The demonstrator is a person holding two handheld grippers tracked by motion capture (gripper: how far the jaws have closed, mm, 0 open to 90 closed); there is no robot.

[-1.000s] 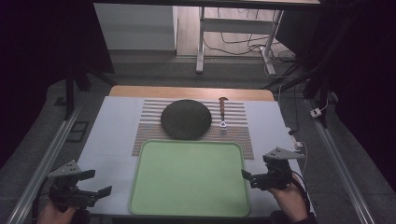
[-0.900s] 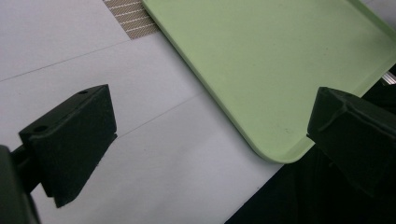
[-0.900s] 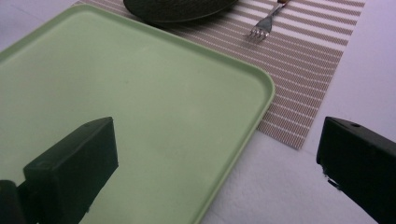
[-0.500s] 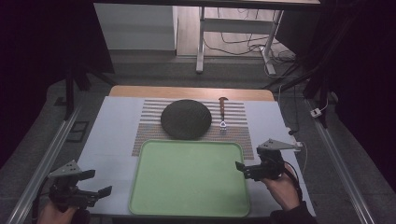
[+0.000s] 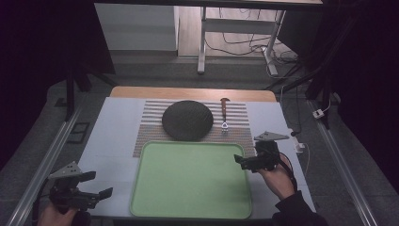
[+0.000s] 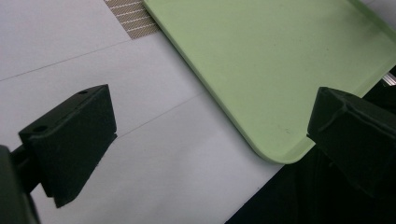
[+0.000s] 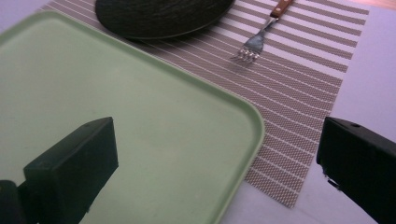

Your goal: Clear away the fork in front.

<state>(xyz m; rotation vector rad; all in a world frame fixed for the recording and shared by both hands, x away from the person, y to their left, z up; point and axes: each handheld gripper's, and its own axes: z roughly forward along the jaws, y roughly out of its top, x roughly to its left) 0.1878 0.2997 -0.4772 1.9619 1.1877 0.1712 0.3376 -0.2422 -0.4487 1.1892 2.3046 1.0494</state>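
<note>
Right gripper (image 5: 245,162), jaws spread wide and holding nothing, hovers over the far right corner of the green tray (image 5: 188,207), its tips pointing inward toward the tray's bare surface. From the right gripper view the corner of the tray sits between the two black jaws, overlapping the near edge of the striped placemat (image 5: 148,134), with the wooden-handled fork (image 5: 224,115) and the dark round woven mat (image 5: 187,120) lying farther off on the placemat. Left gripper (image 5: 94,186) waits near the front left corner of the white table (image 5: 110,141), beside the tray, jaws likewise wide apart and empty; its own view shows the tray's near corner and bare tabletop between them. Judging from these pictures, the work is at its very start: nothing rests on the tray, the fork lies just beside the round mat, tines toward the person, and neither thing is touched. What appears left is nearly everything: the reach across to the placemat, a grasp on the fork or the mat, and the carry. Which of the two the right hand (image 5: 275,176) is heading for cannot be told from here.
</note>
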